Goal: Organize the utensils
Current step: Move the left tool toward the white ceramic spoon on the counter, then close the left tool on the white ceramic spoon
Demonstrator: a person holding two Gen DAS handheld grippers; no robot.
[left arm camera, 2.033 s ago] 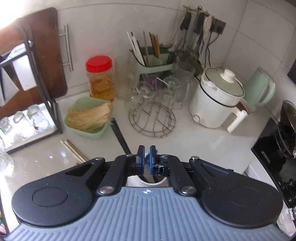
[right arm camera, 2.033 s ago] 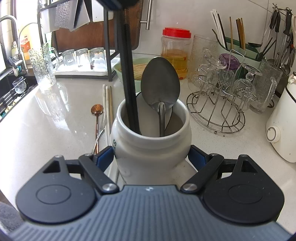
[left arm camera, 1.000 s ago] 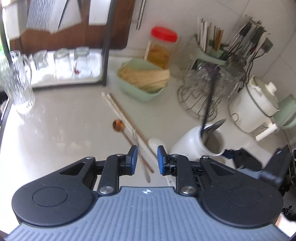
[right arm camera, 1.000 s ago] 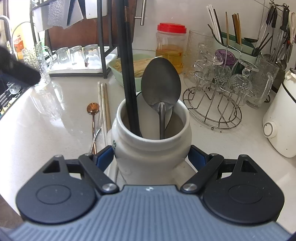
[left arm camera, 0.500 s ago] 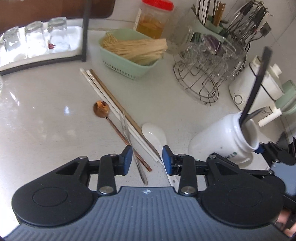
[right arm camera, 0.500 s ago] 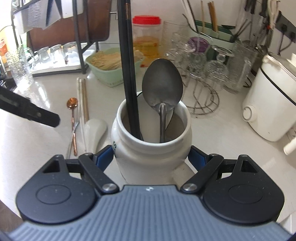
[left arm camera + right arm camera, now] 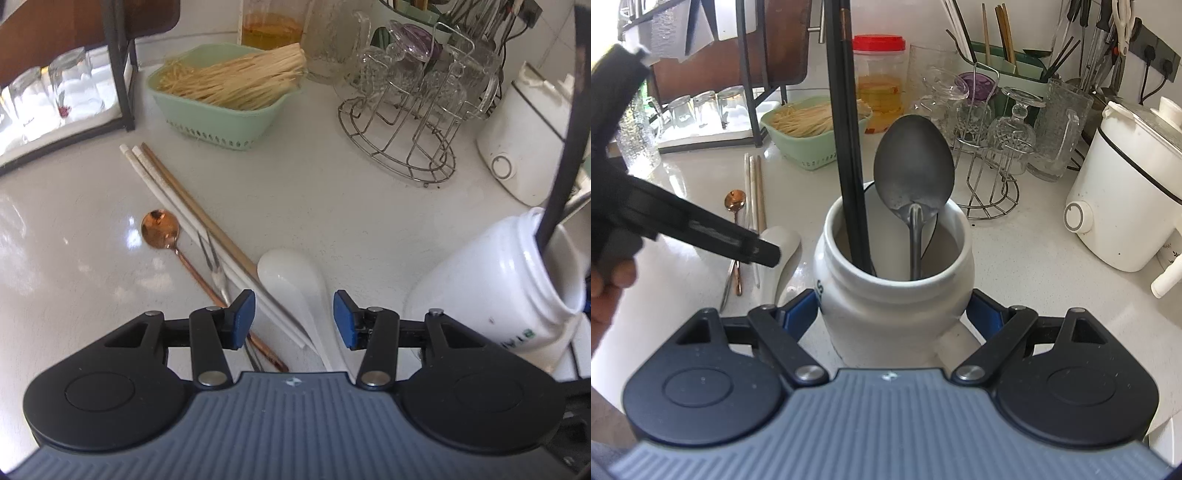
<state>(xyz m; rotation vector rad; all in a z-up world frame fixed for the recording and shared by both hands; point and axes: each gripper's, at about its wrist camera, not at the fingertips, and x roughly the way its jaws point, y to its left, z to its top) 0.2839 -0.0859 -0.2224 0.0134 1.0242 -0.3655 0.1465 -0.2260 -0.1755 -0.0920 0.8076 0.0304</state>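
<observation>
White kitchen tabletop (image 7: 369, 221): white jar (image 7: 894, 295), clamped by right gripper (image 7: 894, 314) fingers, already holds black chopsticks (image 7: 846, 129) and metal spoon (image 7: 914, 177). At its nine o'clock, left gripper (image 7: 293, 317) fingers, just opening, straddle unheld ceramic spoon (image 7: 291, 280); pale chopsticks (image 7: 177, 199), copper spoon (image 7: 160, 225), small fork (image 7: 212, 258) remain.

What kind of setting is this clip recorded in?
Most likely a home kitchen counter: a white countertop under a tiled wall, with a wire rack of drinking glasses, a white electric cooker, and loose chopsticks and spoons beside a white utensil jar.
</observation>
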